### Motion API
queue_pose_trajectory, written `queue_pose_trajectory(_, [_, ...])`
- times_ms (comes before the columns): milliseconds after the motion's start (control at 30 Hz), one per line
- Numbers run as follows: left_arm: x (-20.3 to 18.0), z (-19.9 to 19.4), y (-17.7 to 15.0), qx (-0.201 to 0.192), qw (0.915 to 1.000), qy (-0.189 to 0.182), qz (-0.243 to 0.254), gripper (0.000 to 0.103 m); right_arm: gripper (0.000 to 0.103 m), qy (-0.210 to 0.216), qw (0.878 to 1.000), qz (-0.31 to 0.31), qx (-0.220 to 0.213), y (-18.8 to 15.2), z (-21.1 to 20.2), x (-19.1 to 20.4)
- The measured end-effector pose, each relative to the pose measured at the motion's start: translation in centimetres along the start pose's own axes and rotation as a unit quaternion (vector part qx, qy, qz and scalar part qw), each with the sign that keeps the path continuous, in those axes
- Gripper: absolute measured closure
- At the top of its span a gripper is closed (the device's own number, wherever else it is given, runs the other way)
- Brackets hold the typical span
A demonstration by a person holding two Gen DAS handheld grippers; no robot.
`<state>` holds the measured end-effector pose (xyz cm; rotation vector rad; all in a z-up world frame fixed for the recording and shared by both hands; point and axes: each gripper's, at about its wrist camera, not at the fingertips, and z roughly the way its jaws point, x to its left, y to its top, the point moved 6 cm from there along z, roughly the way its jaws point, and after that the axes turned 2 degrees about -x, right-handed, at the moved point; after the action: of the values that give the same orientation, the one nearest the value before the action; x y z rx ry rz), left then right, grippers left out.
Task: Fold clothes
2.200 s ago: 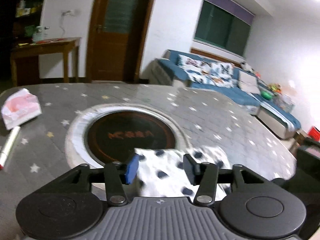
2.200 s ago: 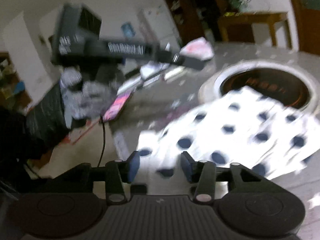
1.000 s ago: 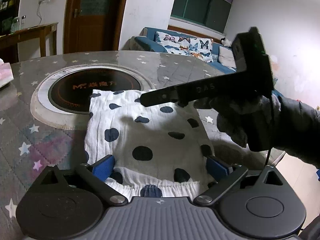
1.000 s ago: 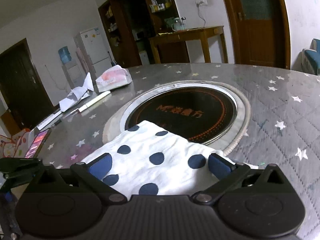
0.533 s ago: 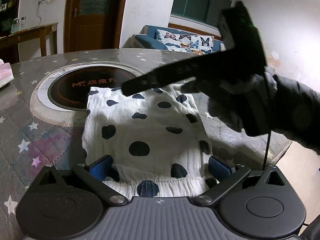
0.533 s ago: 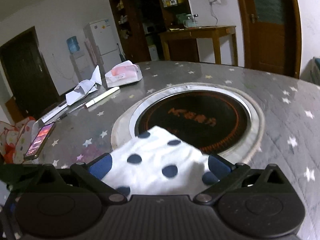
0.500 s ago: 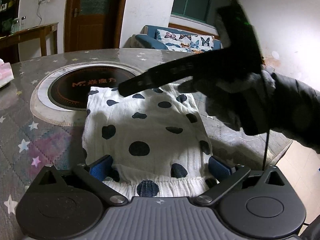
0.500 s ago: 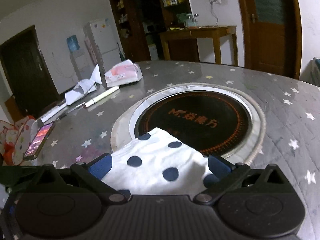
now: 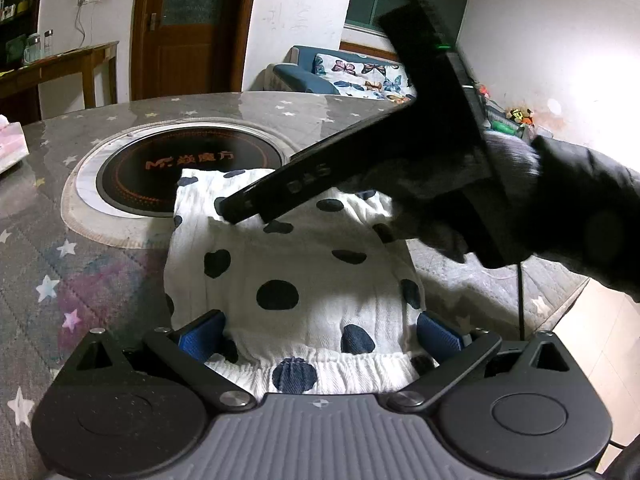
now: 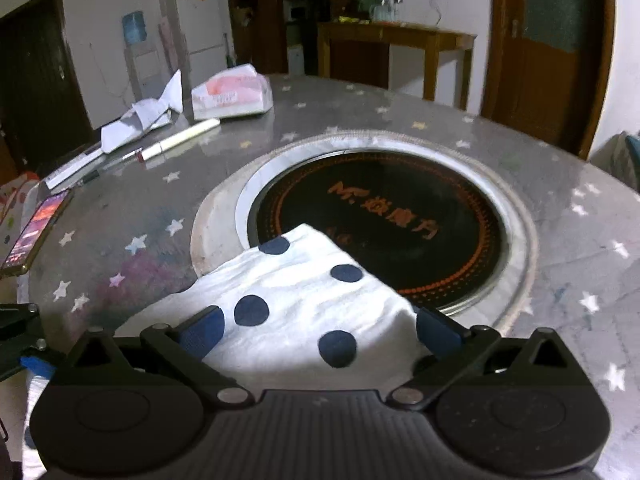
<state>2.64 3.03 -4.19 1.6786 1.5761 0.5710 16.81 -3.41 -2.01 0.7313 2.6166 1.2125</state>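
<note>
while spread—both grippers [image 9: 320,334] straddle cloth [image 9: 288,276].

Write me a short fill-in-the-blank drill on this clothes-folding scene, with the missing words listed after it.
1. The white garment on the table is patterned with dark ____.
2. The far end of the garment lies over the edge of the round ____ set into the table.
3. The jaws of the left gripper stand ____, with the garment's gathered waistband between them.
4. Near the tissue pack at the far side of the table lies a white ____.

Missing words: dots; cooktop; open; pen
</note>
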Motion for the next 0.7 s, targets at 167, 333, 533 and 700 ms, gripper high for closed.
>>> queue_pose_trajectory(167, [-0.1, 0.1, 0.0, 0.002, 1.0000, 0.002, 0.002, 0.000, 0.000, -0.005, 1.000, -0.001, -0.011, -1.6, -2.0, -0.5])
queue_pose_trajectory(333, [-0.3, 0.4, 0.0, 0.007, 0.9999, 0.011, 0.007, 0.000, 0.000, -0.011, 1.000, 0.006, -0.008, -3.5, -2.3, -1.3])
queue_pose_trajectory(533, [-0.3, 0.7, 0.1, 0.013, 0.9996, 0.023, 0.010, 0.000, 0.000, -0.012, 1.000, 0.004, -0.026, -3.3, -3.4, -1.1])
queue_pose_trajectory(700, [-0.4, 0.8, 0.0, 0.015, 0.9994, 0.029, 0.013, 0.000, 0.000, -0.019, 1.000, -0.006, -0.022, -4.5, -3.6, -1.2])
